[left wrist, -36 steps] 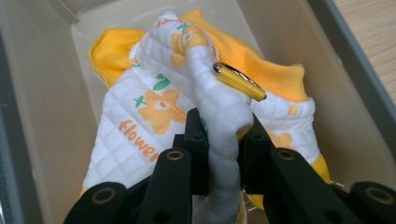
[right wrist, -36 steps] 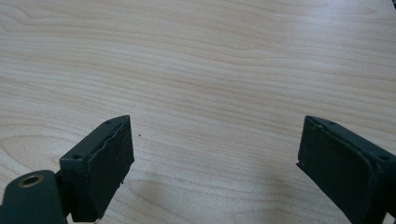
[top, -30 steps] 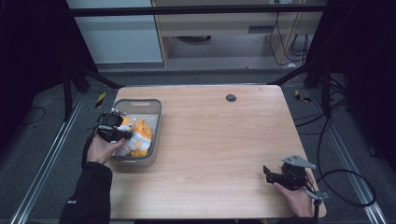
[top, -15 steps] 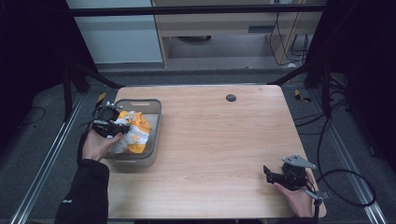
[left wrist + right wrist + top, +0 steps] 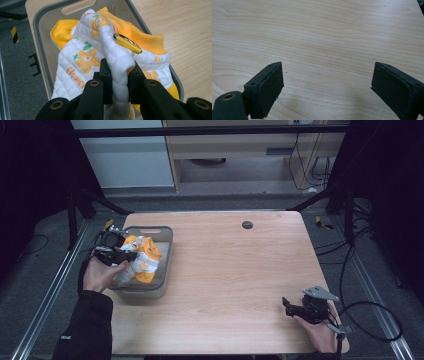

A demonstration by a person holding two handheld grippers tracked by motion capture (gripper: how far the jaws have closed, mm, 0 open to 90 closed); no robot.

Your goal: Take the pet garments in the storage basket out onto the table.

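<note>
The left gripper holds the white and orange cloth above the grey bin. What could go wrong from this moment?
1. The left gripper pinches only one fold of the quilted cloth; the rest hangs into the grey bin, so it may slip out or drag the bin.
2. A gold ribbed piece sits on the fold just beyond the jaws and might catch on the bin's rim.
3. The right gripper is open far across the table, too far to help quickly.

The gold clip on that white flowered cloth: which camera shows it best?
The left gripper view: the gold clip lies close up on the fold of the white flowered cloth that the left tool pinches over the grey bin. In the high view the cloth is small and the clip can't be made out.
</note>
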